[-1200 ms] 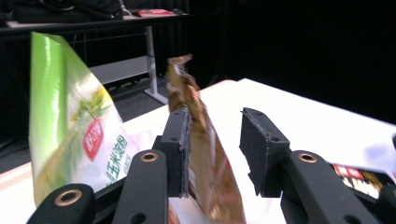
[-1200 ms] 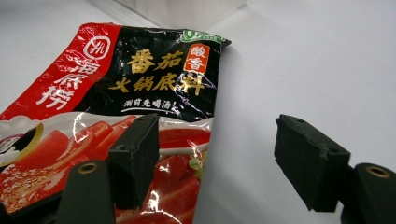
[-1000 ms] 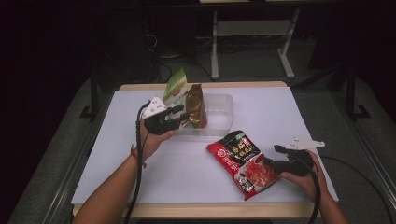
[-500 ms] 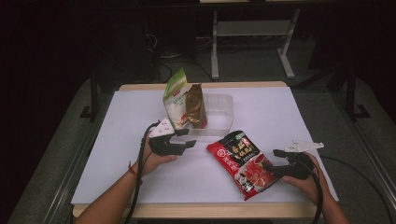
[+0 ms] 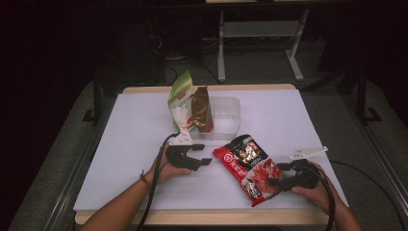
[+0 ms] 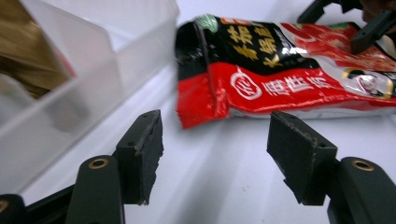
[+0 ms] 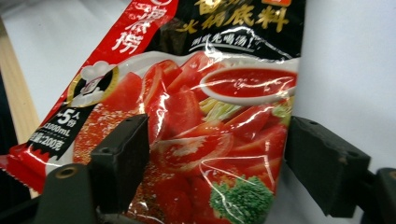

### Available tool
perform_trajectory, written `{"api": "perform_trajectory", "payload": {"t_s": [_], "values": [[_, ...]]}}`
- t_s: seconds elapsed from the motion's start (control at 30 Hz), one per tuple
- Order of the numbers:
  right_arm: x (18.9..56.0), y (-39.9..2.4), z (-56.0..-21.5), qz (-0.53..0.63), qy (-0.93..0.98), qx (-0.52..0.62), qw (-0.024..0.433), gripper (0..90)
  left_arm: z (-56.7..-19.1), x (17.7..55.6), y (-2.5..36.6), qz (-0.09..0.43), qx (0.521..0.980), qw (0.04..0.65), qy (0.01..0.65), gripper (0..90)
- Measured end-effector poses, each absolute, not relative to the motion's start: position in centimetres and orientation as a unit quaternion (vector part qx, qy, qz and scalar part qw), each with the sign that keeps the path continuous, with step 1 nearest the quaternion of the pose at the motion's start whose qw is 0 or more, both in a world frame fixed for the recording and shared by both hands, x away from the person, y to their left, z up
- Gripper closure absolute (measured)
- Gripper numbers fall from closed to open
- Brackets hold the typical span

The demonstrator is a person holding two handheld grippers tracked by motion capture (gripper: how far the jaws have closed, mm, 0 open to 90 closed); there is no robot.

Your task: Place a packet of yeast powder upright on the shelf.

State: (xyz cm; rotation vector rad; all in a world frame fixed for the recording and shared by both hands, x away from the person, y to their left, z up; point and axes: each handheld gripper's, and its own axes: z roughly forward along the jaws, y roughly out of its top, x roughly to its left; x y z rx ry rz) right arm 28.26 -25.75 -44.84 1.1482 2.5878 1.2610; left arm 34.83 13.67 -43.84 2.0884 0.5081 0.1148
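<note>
The red pouch [image 5: 250, 168] lay flat on the counter [image 5: 298, 120] in front of the clear tub [image 5: 226, 118], its long axis running from the spread left hand-held gripper [image 5: 204, 154] to the nearer right hand-held gripper [image 5: 276, 174], whose just-opened jaws straddled its near end.

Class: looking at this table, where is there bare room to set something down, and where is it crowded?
Free: the white table left of the clear plastic bin, and the far right beyond the red soup-base packet. Crowded: the middle, between bin, packet and both grippers' jaws.
</note>
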Motion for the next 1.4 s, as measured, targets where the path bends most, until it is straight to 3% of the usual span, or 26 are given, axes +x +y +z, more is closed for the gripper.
{"api": "perform_trajectory", "payload": {"t_s": [0.27,0.77,1.1,1.4], "values": [[28.4,-25.3,-45.3,0.407,0.836,0.368,-0.009,19.5,-44.4,35.1,13.1,0.017,0.857,0.469,0.213,33.9],[28.2,-24.5,-45.3,0.403,0.838,0.367,0.003,19.8,-45.1,35.7,10.9,-0.026,0.853,0.46,0.246,24.1],[28.1,-24.3,-45.3,0.403,0.839,0.365,0.005,20.4,-45.7,35.9,10.4,-0.047,0.85,0.45,0.271,22.0],[28.1,-24.0,-45.4,0.409,0.834,0.368,0.016,26.1,-45.8,35.8,9.8,-0.072,0.849,0.452,0.265,24.6]]}}
